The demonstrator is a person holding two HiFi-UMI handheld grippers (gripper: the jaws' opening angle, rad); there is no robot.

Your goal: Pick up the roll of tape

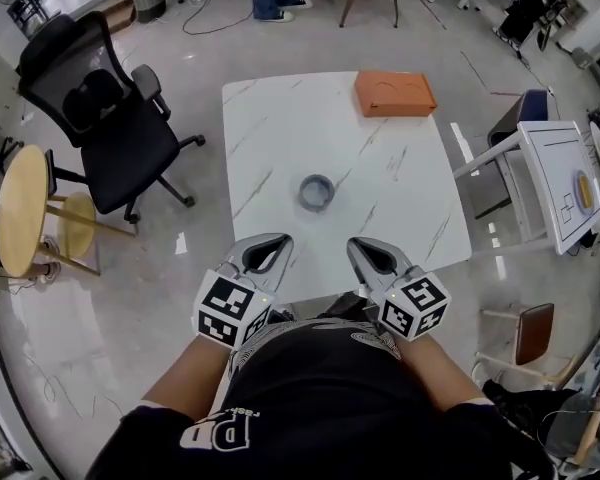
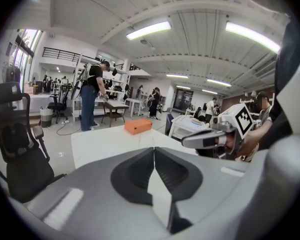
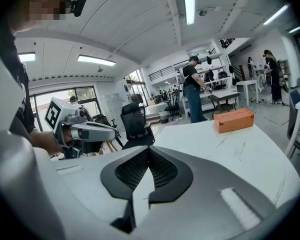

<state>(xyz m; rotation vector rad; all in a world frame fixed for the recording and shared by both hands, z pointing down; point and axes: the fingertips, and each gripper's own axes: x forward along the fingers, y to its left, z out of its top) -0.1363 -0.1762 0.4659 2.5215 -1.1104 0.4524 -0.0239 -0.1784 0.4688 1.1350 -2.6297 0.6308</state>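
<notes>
Not started — tape (image 1: 317, 192) untouched at table (image 1: 270, 118) centre; left gripper (image 1: 279, 240) and right gripper (image 1: 356, 245) closed, holding nothing — near edge.

black short-sleeved shirt (image 1: 320, 388) with white lettering — left tool (image 1: 282, 238) and right tool (image 1: 352, 244) grey, each bearing a black-and-white marker cube (image 1: 227, 308).

The table (image 1: 280, 138) is showing a smooth white top with marble-like veining. The roll of tape (image 1: 317, 192) is appearing dull grey. The box (image 1: 394, 93) is presenting a matt orange surface. The floor (image 1: 130, 298) is reflecting light, glossy. The left gripper (image 1: 278, 240) and right gripper (image 1: 354, 245) are showing matt grey plastic shells, with pads (image 3: 132, 170) looking black and finely ribbed.
</notes>
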